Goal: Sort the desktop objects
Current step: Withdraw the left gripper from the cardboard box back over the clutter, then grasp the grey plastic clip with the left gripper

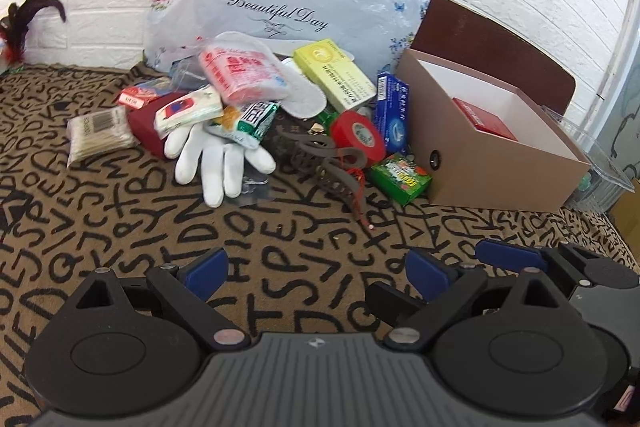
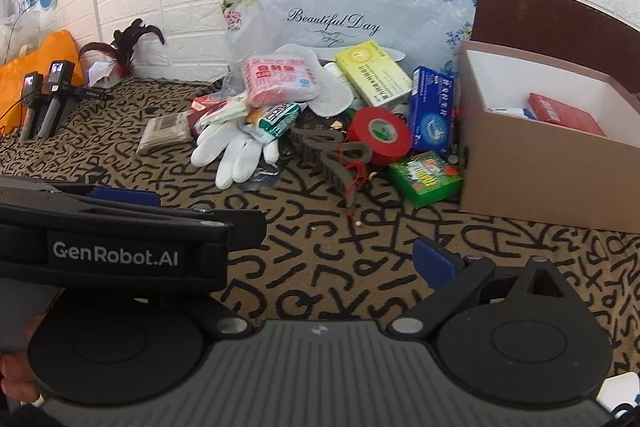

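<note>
Left wrist view: brown box stands ahead-right, one red packet already inside. Pile lies ahead, well apart from both claws. White gloves lie nearest, fingers pointing toward left gripper; its jaws wide open, empty. Right gripper nearer box, probably open, left finger hidden, holds nothing.

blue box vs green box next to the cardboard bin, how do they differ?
Colour: the blue box is blue with white print; the green box is green with red and yellow graphics.
Pose: the blue box stands on edge, leaning in the pile; the green box lies flat on the cloth.
Shape: the blue box looks longer and slimmer, the green box shorter and squatter.
Shared: both are small printed cartons just outside the cardboard bin, not yet sorted.
</note>
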Action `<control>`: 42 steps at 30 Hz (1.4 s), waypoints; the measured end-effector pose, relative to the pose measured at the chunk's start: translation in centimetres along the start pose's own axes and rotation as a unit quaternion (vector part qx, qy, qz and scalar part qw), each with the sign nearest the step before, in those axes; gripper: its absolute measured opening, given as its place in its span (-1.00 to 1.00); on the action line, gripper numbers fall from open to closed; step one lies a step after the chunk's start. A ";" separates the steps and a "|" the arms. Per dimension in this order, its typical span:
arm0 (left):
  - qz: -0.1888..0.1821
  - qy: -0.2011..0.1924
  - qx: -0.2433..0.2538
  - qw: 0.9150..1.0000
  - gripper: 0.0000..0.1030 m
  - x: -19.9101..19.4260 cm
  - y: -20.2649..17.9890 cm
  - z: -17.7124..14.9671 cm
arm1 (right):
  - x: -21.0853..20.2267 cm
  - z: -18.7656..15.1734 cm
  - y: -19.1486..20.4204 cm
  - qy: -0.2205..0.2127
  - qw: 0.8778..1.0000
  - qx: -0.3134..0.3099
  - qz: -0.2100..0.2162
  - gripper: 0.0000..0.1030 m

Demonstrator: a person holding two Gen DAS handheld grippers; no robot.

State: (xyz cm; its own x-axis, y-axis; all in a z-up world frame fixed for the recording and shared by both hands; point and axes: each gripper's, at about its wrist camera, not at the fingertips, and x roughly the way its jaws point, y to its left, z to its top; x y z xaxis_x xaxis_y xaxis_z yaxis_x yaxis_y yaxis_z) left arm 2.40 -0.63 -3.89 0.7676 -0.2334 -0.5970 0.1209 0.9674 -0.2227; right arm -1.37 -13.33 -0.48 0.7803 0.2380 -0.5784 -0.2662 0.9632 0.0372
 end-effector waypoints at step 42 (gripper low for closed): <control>-0.069 0.049 -0.033 0.996 -0.09 14.1 2.5 7.9 | 11.9 2.4 -3.2 -0.008 1.000 0.012 0.008 -0.24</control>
State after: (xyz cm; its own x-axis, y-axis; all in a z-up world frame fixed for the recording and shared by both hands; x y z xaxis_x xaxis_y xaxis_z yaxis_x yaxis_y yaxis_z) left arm 18.49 -0.71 -6.80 0.6816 -0.3747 -0.6285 0.1763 0.9177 -0.3560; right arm 10.13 -13.25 -5.48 0.7848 0.2546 -0.5650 -0.2649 0.9620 0.0656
